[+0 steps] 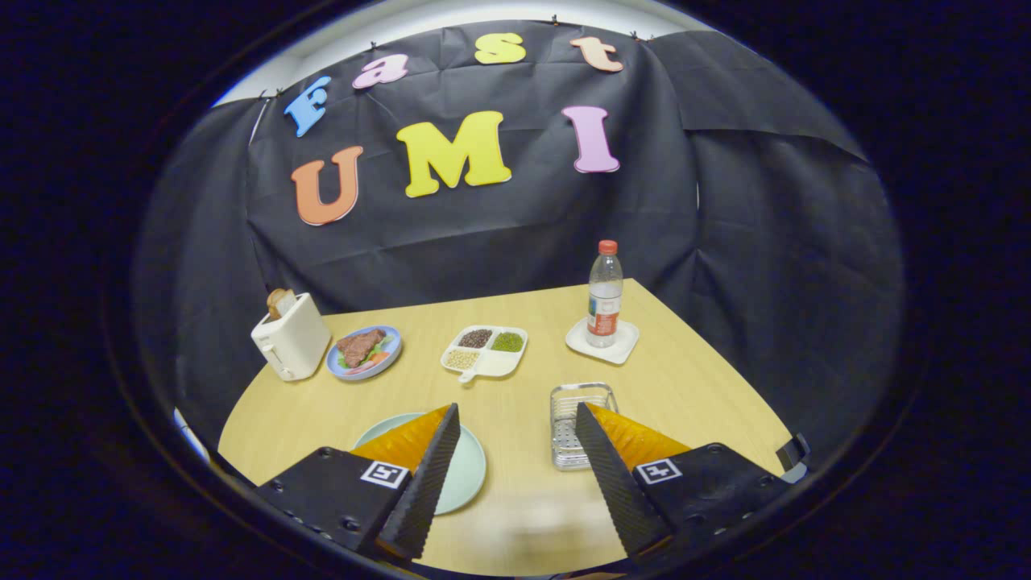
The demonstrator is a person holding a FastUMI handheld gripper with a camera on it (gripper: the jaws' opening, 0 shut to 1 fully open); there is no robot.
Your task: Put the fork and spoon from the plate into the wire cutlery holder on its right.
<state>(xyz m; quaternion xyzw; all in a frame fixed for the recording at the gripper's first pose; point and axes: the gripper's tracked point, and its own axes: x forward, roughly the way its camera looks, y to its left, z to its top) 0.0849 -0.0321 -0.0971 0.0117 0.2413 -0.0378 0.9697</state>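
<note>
Black cloth backs our round wooden table (515,322). We hold the gripper (515,419) above its near edge, fingers apart on nothing. Pale green plate (471,471) lies near left, wire cutlery holder (576,403) right. Farther off: toaster (291,345), steak plate (364,351), divided dish (485,350), bottle (604,294).

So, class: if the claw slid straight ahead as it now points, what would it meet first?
Probably bare table at first; the open claw points between plate and wire holder. Farther on, likely the divided snack tray, though depth is unclear.
</note>
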